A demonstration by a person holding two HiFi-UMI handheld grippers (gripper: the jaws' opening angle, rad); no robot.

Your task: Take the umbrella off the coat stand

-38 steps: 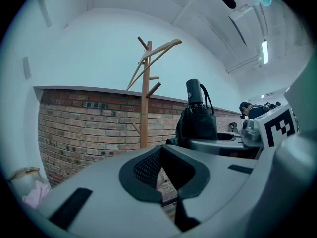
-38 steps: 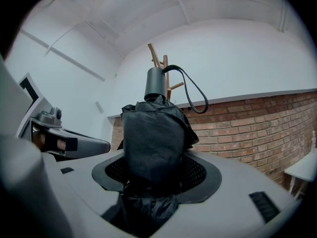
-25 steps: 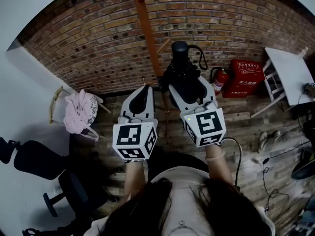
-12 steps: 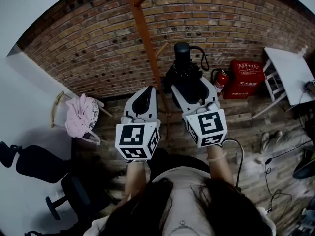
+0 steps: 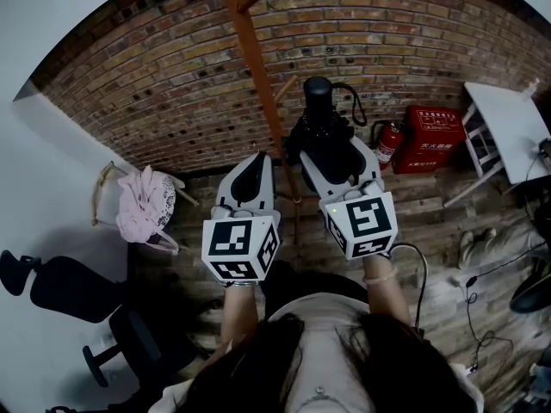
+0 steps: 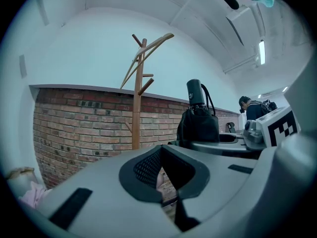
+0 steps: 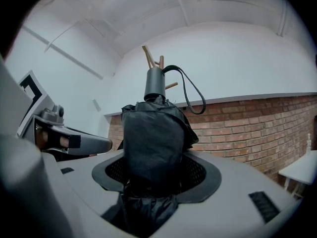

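Umbrella, folded, stands upright, clenched in the fingers of the right gripper, clear of the coat stand just left. The left gripper has its fingers pressed together, empty.

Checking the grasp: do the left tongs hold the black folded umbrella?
No, the folded black fabric umbrella sits clamped in the right tongs; the left tongs hold nothing.

The umbrella is crinkled matt cloth with a smooth plastic handle — the coat stand smooth wood, rough brick wall behind it.
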